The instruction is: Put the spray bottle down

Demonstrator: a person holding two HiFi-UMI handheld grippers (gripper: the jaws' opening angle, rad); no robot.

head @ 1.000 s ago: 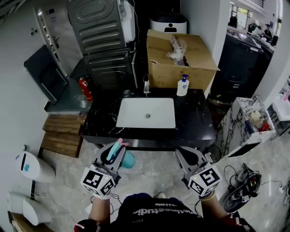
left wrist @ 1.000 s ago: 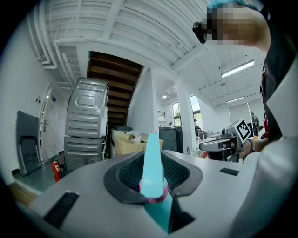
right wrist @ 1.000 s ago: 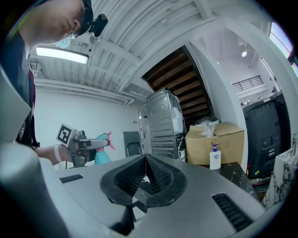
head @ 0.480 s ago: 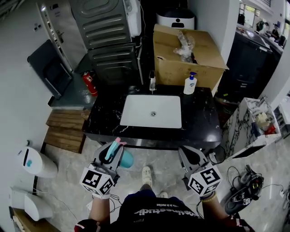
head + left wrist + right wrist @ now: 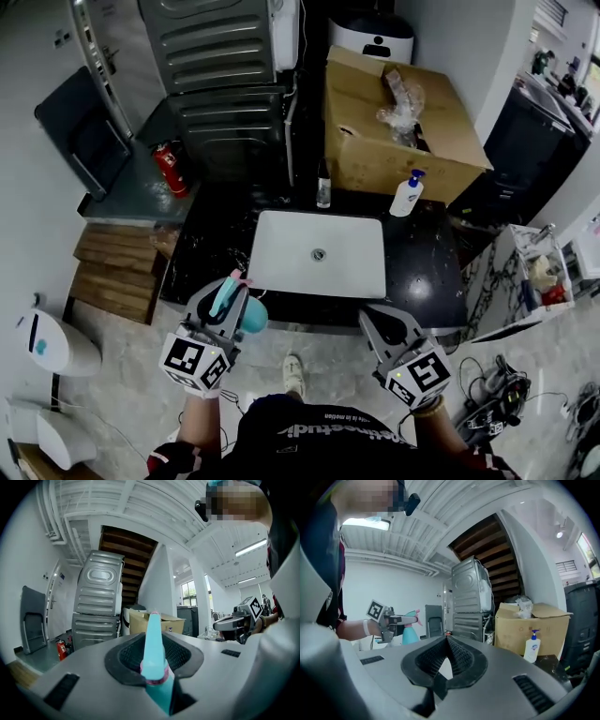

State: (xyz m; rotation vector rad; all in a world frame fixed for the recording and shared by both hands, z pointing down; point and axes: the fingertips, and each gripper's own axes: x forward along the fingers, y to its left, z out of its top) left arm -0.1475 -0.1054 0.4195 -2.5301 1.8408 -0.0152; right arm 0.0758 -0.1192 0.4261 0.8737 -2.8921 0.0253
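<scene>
The spray bottle [image 5: 251, 317] is in the air on the near side of the sink [image 5: 319, 253], just short of the front edge of the black countertop [image 5: 427, 272] the sink is set in. The left gripper [image 5: 228, 292] has it. Its jaws are clamped on the teal spray head, just ahead of the pink collar, and the round teal body hangs below and a little to the sink's right of the jaws. The right gripper [image 5: 386, 328] hangs off toward the sink's right front corner with its jaws closed tip to tip on nothing.

It looks like ordinary thin plastic to me, stiff at the head and neck and softer in the belly. I'd call it light, though I can't tell how much liquid is in it, and a full one would swing from that high hold. The neck is the sensible place to take it, clear of the trigger. A squeeze lower on the body could dent it or let it slip.

The nozzle with its pink tip points away from the person, toward the sink, and lies along the jaws. The bottle's long axis looks close to upright with the base down, as far as the right gripper view shows. So it should stand if its flat bottom meets the countertop beside the sink squarely — tilted, it could topple.
</scene>
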